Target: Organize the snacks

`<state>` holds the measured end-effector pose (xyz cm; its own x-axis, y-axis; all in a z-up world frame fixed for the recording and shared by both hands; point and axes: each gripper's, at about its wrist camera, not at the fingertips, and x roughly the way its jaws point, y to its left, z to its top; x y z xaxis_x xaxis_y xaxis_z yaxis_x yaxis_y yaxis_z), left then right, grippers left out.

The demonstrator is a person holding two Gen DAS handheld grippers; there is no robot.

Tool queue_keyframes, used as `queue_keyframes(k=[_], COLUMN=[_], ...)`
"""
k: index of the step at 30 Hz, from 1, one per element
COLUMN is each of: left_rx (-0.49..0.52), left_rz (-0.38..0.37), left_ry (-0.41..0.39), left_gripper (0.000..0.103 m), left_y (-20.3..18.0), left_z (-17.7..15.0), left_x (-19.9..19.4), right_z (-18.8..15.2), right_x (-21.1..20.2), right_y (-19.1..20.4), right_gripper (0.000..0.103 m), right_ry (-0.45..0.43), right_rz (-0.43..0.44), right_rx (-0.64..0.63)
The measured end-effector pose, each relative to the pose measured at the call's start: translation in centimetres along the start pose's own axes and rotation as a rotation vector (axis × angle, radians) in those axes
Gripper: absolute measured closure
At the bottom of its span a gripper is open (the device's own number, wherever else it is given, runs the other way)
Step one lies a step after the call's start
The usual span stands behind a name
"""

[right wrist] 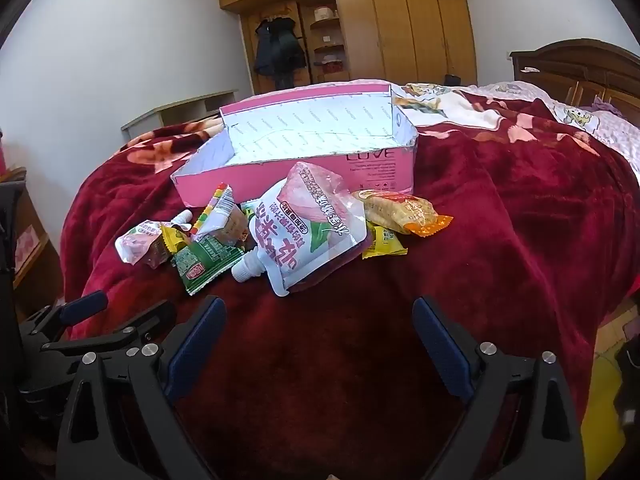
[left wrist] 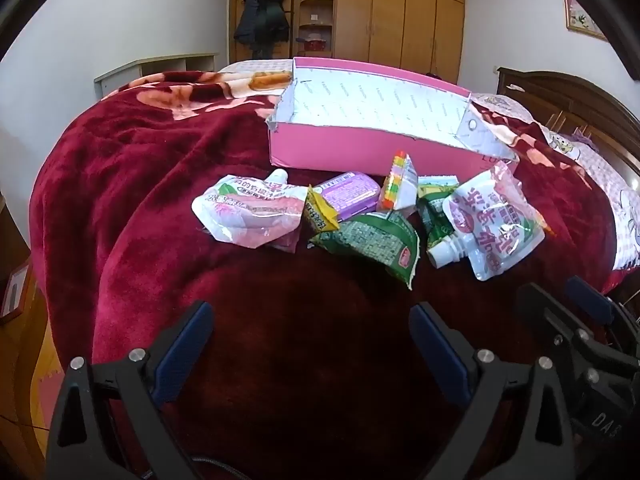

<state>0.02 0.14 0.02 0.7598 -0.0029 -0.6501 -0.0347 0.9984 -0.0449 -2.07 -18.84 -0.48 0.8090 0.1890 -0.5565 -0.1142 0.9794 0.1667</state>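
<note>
Nearest in the left wrist view: left gripper point(left wrist: 310, 316), jaws spread wide, nothing btwn them, just dark red blanket point(left wrist: 140, 184) underneath. Same for the right gripper point(right wrist: 320, 312) in its own view, jaws wide apart, empty, over the blanket; each gripper also shows at the edge of the other's view, so they sit side by side. Just beyond the fingertips, a snack pile on the blanket, apart from both grippers. From left wrist view, L to R: crumpled pink-white spout pouch point(left wrist: 248, 216), small yellow packet point(left wrist: 318, 214), purple box point(left wrist: 350, 196), green packet point(left wrist: 372, 242) w/ red logo at the front, colourful striped carton point(left wrist: 398, 188) standing tilted, second green packet point(left wrist: 438, 216), larger pink-white spout pouch point(left wrist: 492, 224) w/ its white cap pointing toward the camera. Right wrist view adds an orange wrapped snack point(right wrist: 400, 212) and another yellow packet point(right wrist: 386, 242) on the far right side of the pile, partly under the big pouch. Behind the pile, touching or just beside it, open pink box point(left wrist: 360, 152), white lining, empty inside as far as visible. Further back: floral bedding, dark wood headboard point(right wrist: 580, 68) at right, wood wardrobe point(left wrist: 400, 12) w/ dark coats hanging beside it.
</note>
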Motion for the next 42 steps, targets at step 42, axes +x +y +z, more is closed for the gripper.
queue_keyframes(k=[42], left_rx=[0.018], left_rz=[0.002], left_ry=[-0.002], left_gripper=[0.003], left_y=[-0.05], left_z=[0.00], left_x=[-0.01], right_z=[-0.07], right_x=[0.29], right_y=[-0.19], right_gripper=[0.007], right_ry=[0.016], right_rz=[-0.005], right_rx=[0.004])
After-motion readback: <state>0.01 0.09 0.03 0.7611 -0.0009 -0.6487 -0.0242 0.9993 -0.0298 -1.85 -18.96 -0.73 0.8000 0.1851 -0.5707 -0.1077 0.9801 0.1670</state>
